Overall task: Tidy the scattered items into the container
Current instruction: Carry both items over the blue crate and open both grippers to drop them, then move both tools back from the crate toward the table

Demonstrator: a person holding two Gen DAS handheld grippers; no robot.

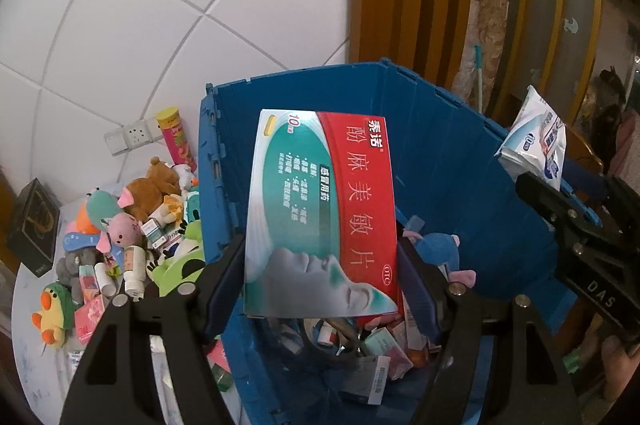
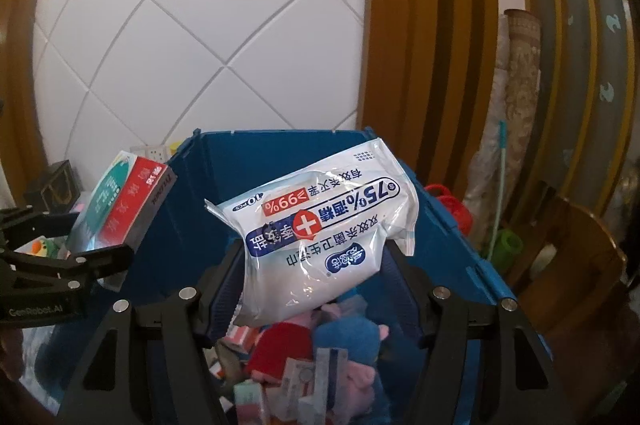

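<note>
- My left gripper (image 1: pixel 320 289) is clamped on a medicine box (image 1: pixel 320 213), red and teal, one finger on each long side. The box hangs flat-face to the camera above the open bin (image 1: pixel 460 129).
- My right gripper (image 2: pixel 312 285) is closed on a wipes pack (image 2: pixel 320 225), white film with blue print. The pack sits tilted, its upper end towards the far right corner of the bin.
- Both loads are over the bin, not yet in it. In the right view the medicine box appears at the left, above the bin's left wall; in the left view the wipes pack shows at the right, above the right rim.
- Bin contents: a blue plush (image 2: pixel 348 337), a red plush (image 2: pixel 280 349), a pink plush (image 2: pixel 360 381) and small cartons (image 1: pixel 388 345), piled loosely. Labels are too blurred for me to read.
- Left of the bin, on the table (image 1: pixel 24 309), a heap is still out: a brown bear (image 1: pixel 156 185), a yellow duck (image 1: pixel 52 313), a white bottle (image 1: pixel 134 271), a pink carton (image 1: pixel 90 317).
- A snack tube (image 1: pixel 178 139) stands upright by the bin's far left corner, near a wall socket (image 1: pixel 130 137).
- A black box (image 1: pixel 34 225) sits at the table's far left edge.
</note>
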